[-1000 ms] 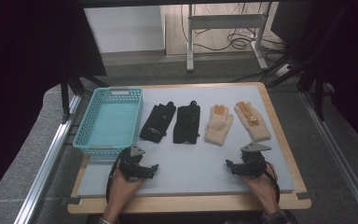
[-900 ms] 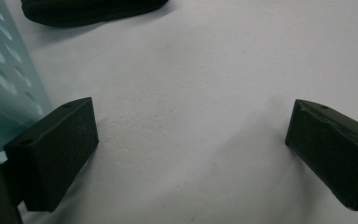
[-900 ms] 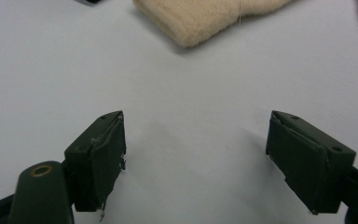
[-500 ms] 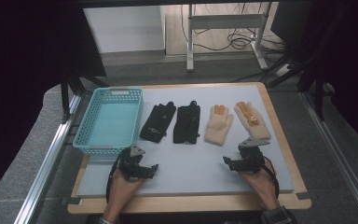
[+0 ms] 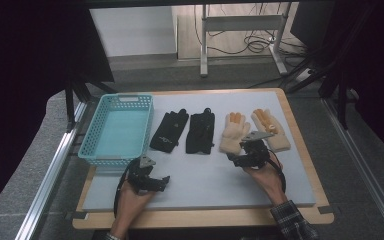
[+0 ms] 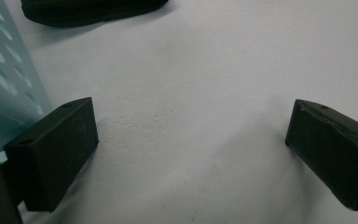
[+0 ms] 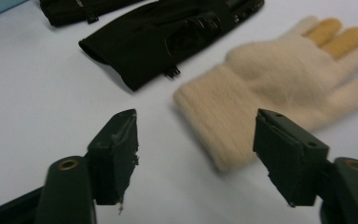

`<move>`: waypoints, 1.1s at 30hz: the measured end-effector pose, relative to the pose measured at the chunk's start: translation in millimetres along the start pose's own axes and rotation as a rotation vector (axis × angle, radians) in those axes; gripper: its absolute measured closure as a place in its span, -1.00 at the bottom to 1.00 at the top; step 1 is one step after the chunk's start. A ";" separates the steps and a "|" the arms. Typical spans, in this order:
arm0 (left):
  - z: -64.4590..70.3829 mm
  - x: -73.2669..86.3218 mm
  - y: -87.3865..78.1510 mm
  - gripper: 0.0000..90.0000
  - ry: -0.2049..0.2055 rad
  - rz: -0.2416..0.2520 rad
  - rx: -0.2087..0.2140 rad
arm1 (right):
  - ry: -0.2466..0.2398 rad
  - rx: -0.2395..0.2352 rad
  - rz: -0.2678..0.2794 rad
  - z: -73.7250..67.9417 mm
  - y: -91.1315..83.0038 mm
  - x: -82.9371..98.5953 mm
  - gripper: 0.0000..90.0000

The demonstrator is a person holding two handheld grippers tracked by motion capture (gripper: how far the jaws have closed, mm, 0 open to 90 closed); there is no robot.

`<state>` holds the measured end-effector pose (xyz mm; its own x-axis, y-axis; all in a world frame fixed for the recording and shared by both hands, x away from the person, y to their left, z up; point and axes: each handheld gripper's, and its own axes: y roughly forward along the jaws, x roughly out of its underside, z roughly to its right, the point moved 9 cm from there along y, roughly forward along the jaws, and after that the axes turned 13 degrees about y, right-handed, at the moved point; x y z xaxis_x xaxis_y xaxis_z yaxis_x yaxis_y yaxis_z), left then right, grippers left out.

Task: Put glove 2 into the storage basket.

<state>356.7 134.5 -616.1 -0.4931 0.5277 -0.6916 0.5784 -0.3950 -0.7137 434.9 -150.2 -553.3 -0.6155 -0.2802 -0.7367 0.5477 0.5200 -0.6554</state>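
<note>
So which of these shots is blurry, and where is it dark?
High view: evenly lit table, black surroundings at both sides. Right gripper view: the cream glove is soft with blur, especially at its cuff. Left gripper view: sharp, with soft shadows beside the jaws of the left gripper.

A turquoise plastic basket with perforated walls sits at the left end of a pale mat laid over a wooden board. Two black gloves lie flat side by side just right of the basket, fingers pointing away from the near edge: the left black glove angled slightly, the right black glove straighter, the two close but apart. Aluminium rails flank the board above grey carpet. Beyond the far edge stand a white metal frame and loose cables on the floor.
</note>
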 end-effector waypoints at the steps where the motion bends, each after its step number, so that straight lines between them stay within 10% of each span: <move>1: 0.0 0.0 0.0 -0.95 0.000 0.000 0.000 | -0.004 -0.005 -0.003 -1.1 3.7 -2.9 -0.27; 20: 0.1 0.0 0.0 -0.95 -0.001 0.001 0.000 | -0.022 -0.047 -0.044 -20.2 70.0 -60.9 0.11; 33: 0.0 0.0 0.1 -0.95 -0.001 0.002 0.000 | -0.022 0.024 -0.088 -20.6 125.6 -80.9 -0.16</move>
<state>356.8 134.4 -616.1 -0.4925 0.5265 -0.6930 0.5793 -0.3959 -0.7125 541.9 -45.6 -572.5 -0.6494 -0.3416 -0.6794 0.5059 0.4730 -0.7213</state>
